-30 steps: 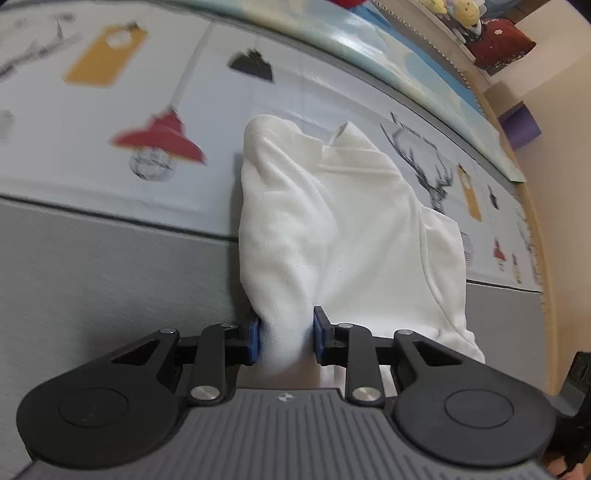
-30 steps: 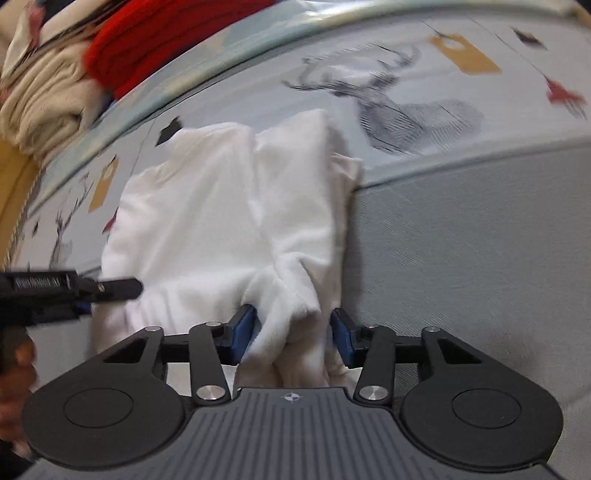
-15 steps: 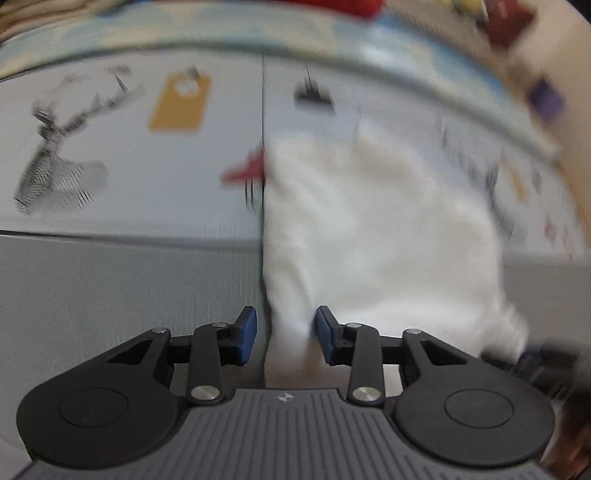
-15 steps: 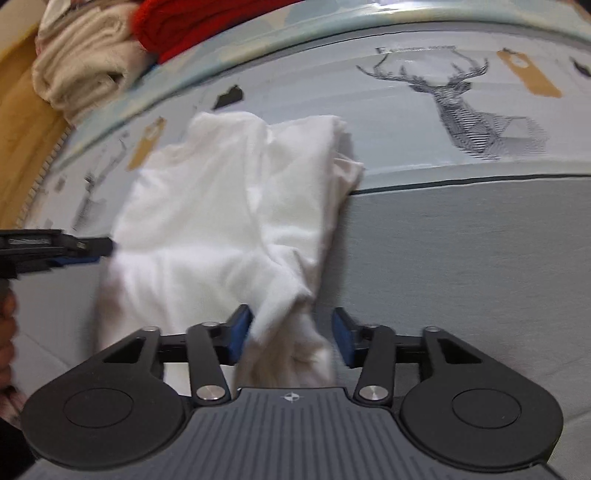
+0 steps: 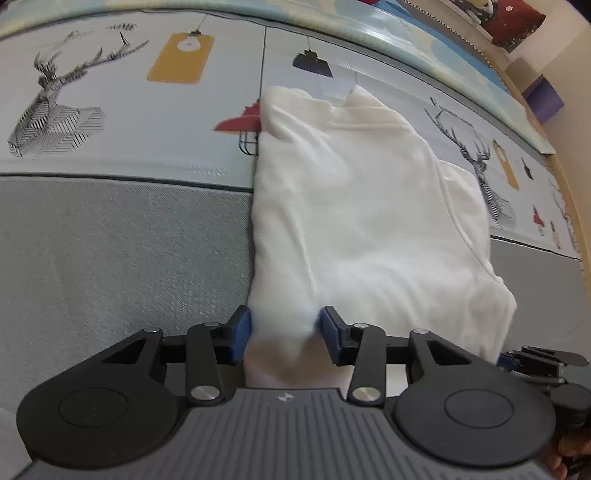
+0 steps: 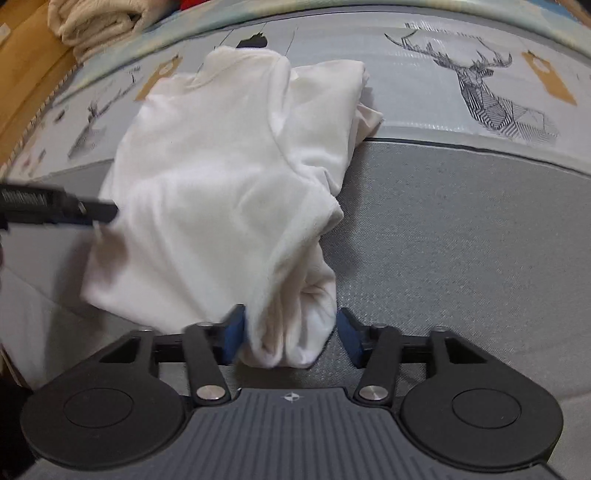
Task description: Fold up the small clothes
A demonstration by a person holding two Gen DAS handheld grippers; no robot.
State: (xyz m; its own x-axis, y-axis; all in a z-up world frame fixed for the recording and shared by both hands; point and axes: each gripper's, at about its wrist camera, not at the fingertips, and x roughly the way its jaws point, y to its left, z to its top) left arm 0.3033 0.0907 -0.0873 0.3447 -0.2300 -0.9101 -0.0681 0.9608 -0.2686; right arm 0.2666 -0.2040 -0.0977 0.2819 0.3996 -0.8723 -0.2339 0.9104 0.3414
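A small white garment point(image 5: 362, 206) lies partly folded on the grey mat, its far end over the printed mat; it also shows in the right wrist view point(image 6: 221, 177). My left gripper point(image 5: 284, 334) is open, its blue pads either side of the garment's near left edge. My right gripper point(image 6: 291, 334) is open, with a bunched near corner of the garment between its pads. The left gripper's finger point(image 6: 59, 206) shows at the garment's left edge in the right wrist view, and the right gripper point(image 5: 535, 360) shows at the lower right of the left wrist view.
The printed play mat point(image 5: 110, 122) with deer and lamp pictures lies beyond the grey mat point(image 6: 461, 236). Folded beige cloth point(image 6: 96, 18) is stacked at the far left. A purple block point(image 5: 543, 98) sits by the wall.
Both grippers have opened wider around the garment's near edge. The garment has settled flatter on the mat. The left view has swung and steadied.
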